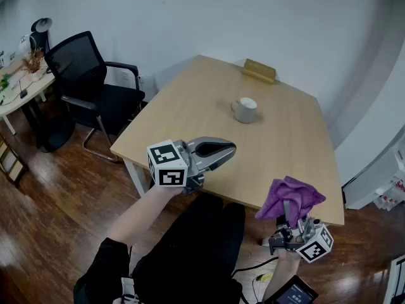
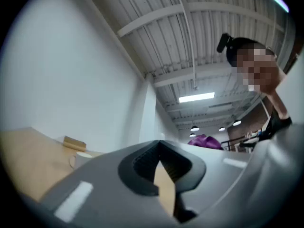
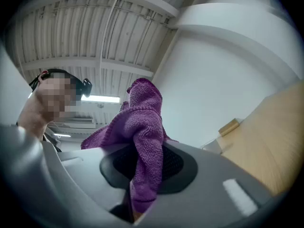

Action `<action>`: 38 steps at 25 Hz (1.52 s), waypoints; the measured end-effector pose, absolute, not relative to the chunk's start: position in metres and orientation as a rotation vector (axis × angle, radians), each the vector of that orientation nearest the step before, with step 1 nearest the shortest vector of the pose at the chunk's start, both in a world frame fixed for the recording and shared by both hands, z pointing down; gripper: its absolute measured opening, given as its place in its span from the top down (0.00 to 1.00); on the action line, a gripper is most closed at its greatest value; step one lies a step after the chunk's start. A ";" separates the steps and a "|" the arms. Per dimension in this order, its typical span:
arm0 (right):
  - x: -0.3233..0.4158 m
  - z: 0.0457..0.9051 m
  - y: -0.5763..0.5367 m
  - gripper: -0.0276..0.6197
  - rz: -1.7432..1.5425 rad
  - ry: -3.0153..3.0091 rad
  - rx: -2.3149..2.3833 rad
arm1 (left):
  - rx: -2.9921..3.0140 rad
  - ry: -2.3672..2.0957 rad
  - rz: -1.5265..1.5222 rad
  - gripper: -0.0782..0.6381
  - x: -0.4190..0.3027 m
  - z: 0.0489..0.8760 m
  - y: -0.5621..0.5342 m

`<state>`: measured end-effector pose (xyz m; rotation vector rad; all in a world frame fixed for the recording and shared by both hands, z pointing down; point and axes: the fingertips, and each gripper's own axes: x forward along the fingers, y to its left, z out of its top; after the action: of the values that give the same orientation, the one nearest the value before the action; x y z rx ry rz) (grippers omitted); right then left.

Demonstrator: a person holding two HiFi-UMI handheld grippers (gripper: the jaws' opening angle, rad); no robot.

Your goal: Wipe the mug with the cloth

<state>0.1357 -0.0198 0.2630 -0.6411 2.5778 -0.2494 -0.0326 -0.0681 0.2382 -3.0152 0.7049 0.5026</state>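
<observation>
A white mug stands upright near the middle of the wooden table, handle to the left; the left gripper view shows the mug small and far off. My left gripper hovers over the table's near left edge, shut with nothing in it. My right gripper is off the table's near right corner, tilted upward and shut on a purple cloth. In the right gripper view the cloth bunches up out of the closed jaws. Both grippers are well short of the mug.
A small wooden block lies at the table's far edge. A black office chair stands left of the table, with a cluttered desk behind it. A white cabinet stands right of the table. The floor is dark wood.
</observation>
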 end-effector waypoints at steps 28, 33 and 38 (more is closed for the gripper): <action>0.075 0.297 -0.330 0.84 -0.501 2.734 -0.740 | -2.969 0.710 -0.547 0.77 -0.057 0.389 -0.415; 0.073 0.300 -0.334 0.84 -0.494 2.761 -0.751 | -2.893 0.692 -0.610 0.76 -0.045 0.389 -0.396; 0.069 0.304 -0.337 0.84 -0.512 2.733 -0.758 | -2.791 0.649 -0.762 0.74 -0.044 0.391 -0.397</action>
<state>0.0691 -0.3372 0.3037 -0.7578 2.7329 -0.5119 -0.0438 -0.3968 0.3909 -2.7913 0.6490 -0.7615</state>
